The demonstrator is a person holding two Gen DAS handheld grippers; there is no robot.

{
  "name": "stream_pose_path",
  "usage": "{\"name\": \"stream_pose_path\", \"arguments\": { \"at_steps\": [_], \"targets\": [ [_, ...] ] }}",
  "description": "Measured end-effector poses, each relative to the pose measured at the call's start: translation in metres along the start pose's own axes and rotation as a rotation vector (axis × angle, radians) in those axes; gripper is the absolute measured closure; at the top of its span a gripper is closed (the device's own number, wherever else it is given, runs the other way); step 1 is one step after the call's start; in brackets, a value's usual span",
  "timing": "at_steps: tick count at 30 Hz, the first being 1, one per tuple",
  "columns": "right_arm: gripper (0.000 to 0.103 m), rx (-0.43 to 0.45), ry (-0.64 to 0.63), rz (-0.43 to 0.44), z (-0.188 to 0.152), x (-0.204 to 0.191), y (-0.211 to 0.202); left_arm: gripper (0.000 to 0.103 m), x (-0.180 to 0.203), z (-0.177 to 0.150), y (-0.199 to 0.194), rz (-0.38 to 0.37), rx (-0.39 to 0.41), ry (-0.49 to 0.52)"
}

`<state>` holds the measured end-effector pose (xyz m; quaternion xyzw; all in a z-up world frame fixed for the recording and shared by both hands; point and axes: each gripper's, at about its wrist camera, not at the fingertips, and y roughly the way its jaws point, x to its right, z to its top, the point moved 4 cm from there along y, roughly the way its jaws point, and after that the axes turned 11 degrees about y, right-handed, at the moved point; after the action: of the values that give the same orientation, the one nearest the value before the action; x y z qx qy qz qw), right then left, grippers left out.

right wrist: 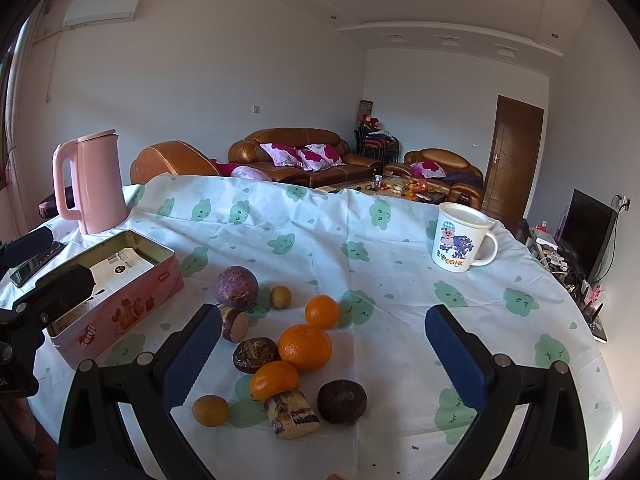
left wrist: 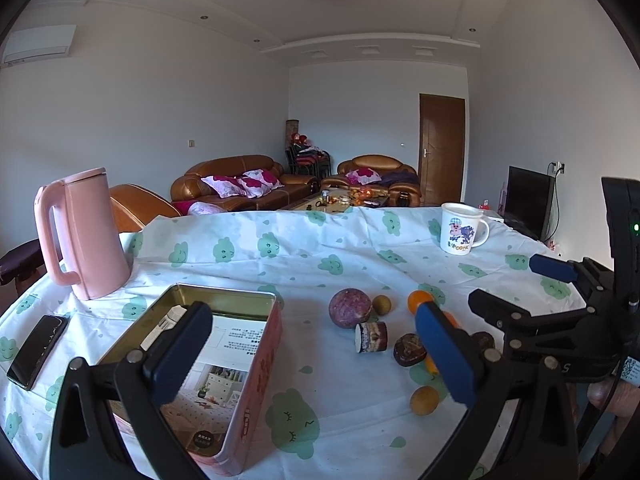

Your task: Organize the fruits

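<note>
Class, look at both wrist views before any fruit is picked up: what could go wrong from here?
1. The round passion fruit and oranges lie loose on the tablecloth; a nudge from the open right gripper may roll them away.
2. The fruits crowd together, so closing on one may push its neighbours.
3. The left gripper hovers by the pink tin and could knock it.

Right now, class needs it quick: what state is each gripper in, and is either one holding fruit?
Left gripper: open, holding nothing, above the pink tin.
Right gripper: open, holding nothing, over the fruit pile.
</note>
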<state>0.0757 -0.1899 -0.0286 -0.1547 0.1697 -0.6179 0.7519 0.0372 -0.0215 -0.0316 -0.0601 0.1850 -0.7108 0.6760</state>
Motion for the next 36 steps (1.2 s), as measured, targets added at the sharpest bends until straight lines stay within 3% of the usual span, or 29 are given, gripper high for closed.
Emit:
{"name": "stream_pose_path", "arguments": {
  "at_steps": [11,14,17,19,21,28,31,34,36],
  "targets": [
    [0.001,-0.036,0.073,-0.025,-0.03,0.047,0.003,0.0,0.024,-0.011,0.017,-0.094,-0.049,0.031],
    [0.001,-0.044,0.095,0.019,-0.04,0.052,0.0,0.001,0.042,-0.02,0.029,-0.141,-0.088,0.062],
    [0.003,-0.059,0.067,0.046,-0.049,0.048,-0.001,0.013,0.061,-0.03,0.042,-0.197,-0.142,0.095],
    [0.024,-0.08,0.053,0.08,-0.054,0.044,0.001,0.018,0.071,-0.036,0.048,-0.242,-0.184,0.102],
    [0.035,-0.104,0.053,0.121,-0.058,0.041,0.003,0.029,0.079,-0.042,0.053,-0.283,-0.212,0.108],
    [0.041,-0.128,0.013,0.183,-0.066,0.025,0.004,0.052,0.089,-0.053,0.064,-0.339,-0.319,0.139],
    [0.05,-0.141,-0.022,0.187,-0.069,0.018,0.007,0.057,0.09,-0.06,0.068,-0.354,-0.355,0.146],
    [0.054,-0.159,-0.044,0.179,-0.07,0.015,0.013,0.063,0.09,-0.061,0.066,-0.367,-0.353,0.151],
    [0.056,-0.185,-0.056,0.182,-0.071,0.013,0.018,0.076,0.089,-0.061,0.065,-0.38,-0.349,0.148]
  ]
}}
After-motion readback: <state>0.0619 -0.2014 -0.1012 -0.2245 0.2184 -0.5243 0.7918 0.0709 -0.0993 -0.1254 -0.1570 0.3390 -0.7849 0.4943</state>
